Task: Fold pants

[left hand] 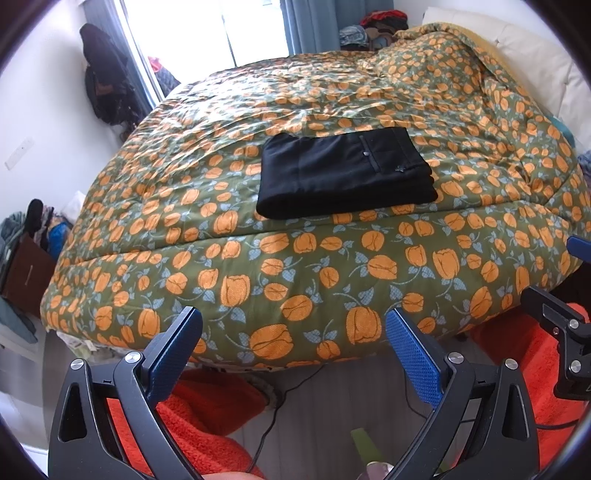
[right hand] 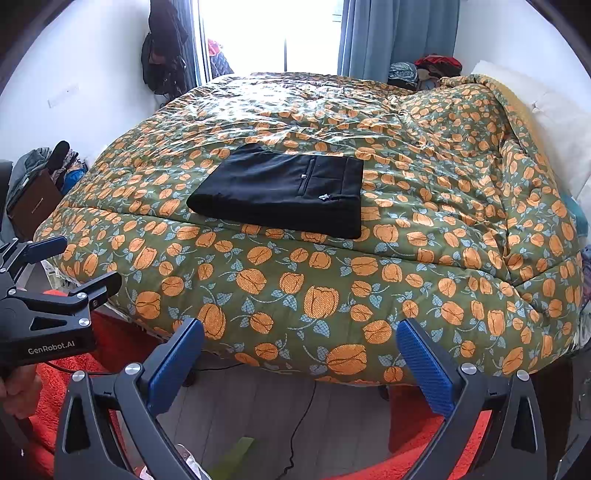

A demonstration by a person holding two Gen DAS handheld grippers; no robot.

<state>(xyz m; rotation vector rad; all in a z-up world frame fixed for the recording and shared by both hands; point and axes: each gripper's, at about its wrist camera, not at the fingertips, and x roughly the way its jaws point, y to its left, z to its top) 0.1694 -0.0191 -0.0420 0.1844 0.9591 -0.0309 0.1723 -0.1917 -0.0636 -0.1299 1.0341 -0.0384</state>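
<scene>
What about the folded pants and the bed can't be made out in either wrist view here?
- Black pants: inner layers and underside hidden by the top fold, both views.
- Small white logo by the pocket: too small to read, right wrist view.
- Floor under the floral comforter: hidden by its overhang, both views.
- Window: overexposed, nothing outside shows.
- Right gripper: cut off by the left wrist view's edge.

You see the pants (left hand: 345,173) as matt black cloth, smooth and folded flat. The quilt (left hand: 295,266) under them is crinkled, lightly shiny printed cloth. Your left gripper (left hand: 293,350) and right gripper (right hand: 301,363) have matt black plastic arms, silvery metal pins and blue pads (left hand: 413,363) with a rough, dimpled grain. The red rug (right hand: 62,391) looks fuzzy, and the floor (left hand: 325,402) pale, smooth wood.
</scene>
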